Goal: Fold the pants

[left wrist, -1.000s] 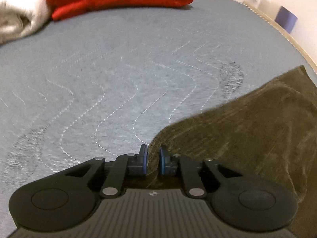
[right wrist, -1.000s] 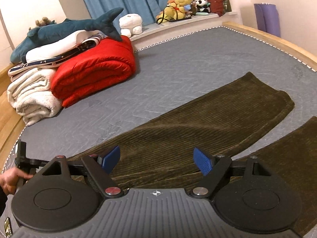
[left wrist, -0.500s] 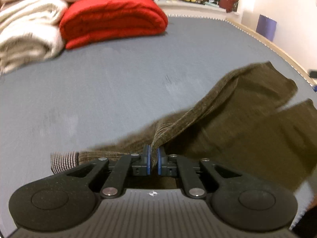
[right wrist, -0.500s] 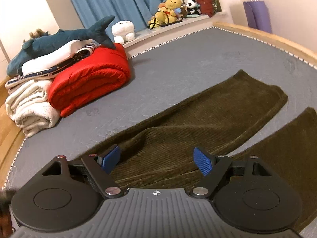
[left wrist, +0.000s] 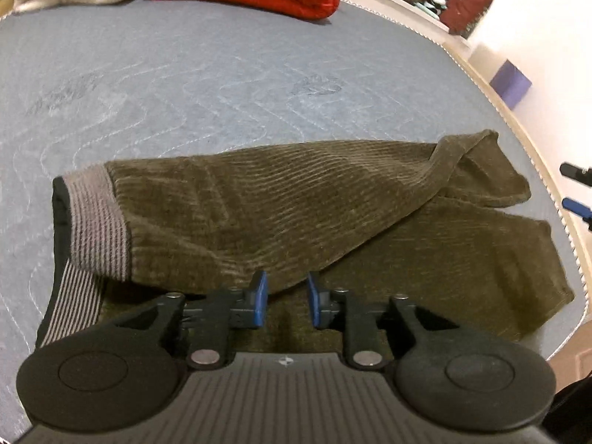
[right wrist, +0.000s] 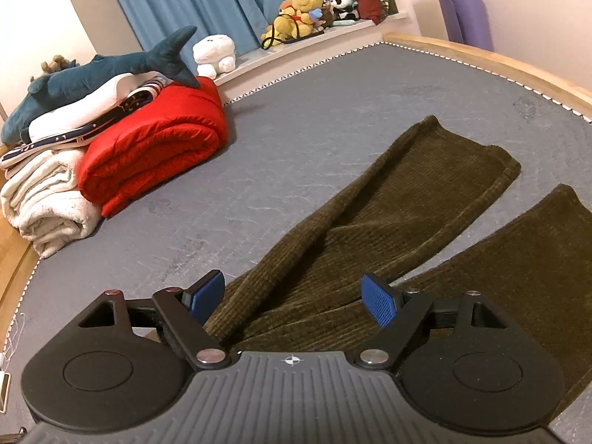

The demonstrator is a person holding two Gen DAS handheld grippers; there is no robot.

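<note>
Olive corduroy pants (left wrist: 296,203) lie on the grey mattress (left wrist: 222,85). In the left wrist view the near side is folded over the other leg, and the grey striped waistband (left wrist: 96,222) shows at the left. My left gripper (left wrist: 285,298) is open just above the folded edge, with a small gap between its blue pads and no cloth in it. In the right wrist view the pants (right wrist: 388,229) stretch away with two leg ends apart at the right. My right gripper (right wrist: 296,294) is wide open and empty above them.
A red folded quilt (right wrist: 155,148) and a cream blanket (right wrist: 48,199) are stacked at the far left of the bed, with a plush shark (right wrist: 96,74) on top. The wooden bed edge (right wrist: 499,59) runs along the right. A purple mat (right wrist: 466,18) stands beyond.
My left gripper carried the pants edge across over the other leg and then opened, letting the cloth go. The right gripper stayed open and shifted slightly.
</note>
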